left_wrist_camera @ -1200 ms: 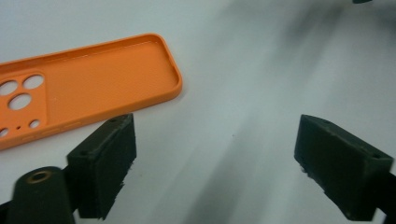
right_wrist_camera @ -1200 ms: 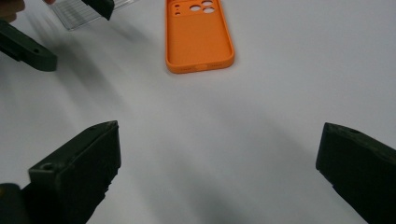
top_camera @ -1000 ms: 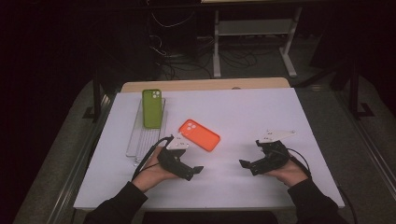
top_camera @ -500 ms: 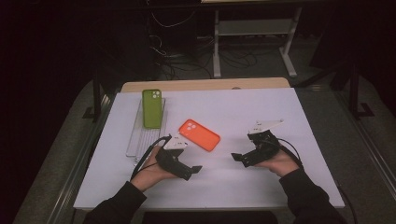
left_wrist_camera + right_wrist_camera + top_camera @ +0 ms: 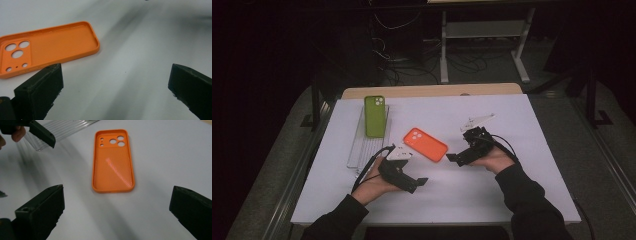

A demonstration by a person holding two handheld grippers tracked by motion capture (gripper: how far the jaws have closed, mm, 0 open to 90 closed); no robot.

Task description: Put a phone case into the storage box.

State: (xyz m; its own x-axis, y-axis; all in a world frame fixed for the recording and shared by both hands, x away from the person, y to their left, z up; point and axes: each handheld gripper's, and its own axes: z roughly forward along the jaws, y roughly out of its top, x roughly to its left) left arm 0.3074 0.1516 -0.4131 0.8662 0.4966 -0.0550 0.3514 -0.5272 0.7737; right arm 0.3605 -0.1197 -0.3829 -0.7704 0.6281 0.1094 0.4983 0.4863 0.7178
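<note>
Case: orange phone case [image 5: 425,144] lies hollow side up between your grippers
Left gripper [image 5: 419,183]: jaws wide apart, empty
Right gripper [image 5: 453,159]: likewise

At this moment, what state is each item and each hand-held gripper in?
Orange phone case: lying flat on the table, hollow side up, empty, untouched.
Green phone case: resting on the clear ribbed tray, back side up.
Clear ribbed tray: flat on the table, carrying the green case.
Left hand-held gripper: open, holding nothing.
Right hand-held gripper: open, holding nothing, aimed at the orange case.
</note>
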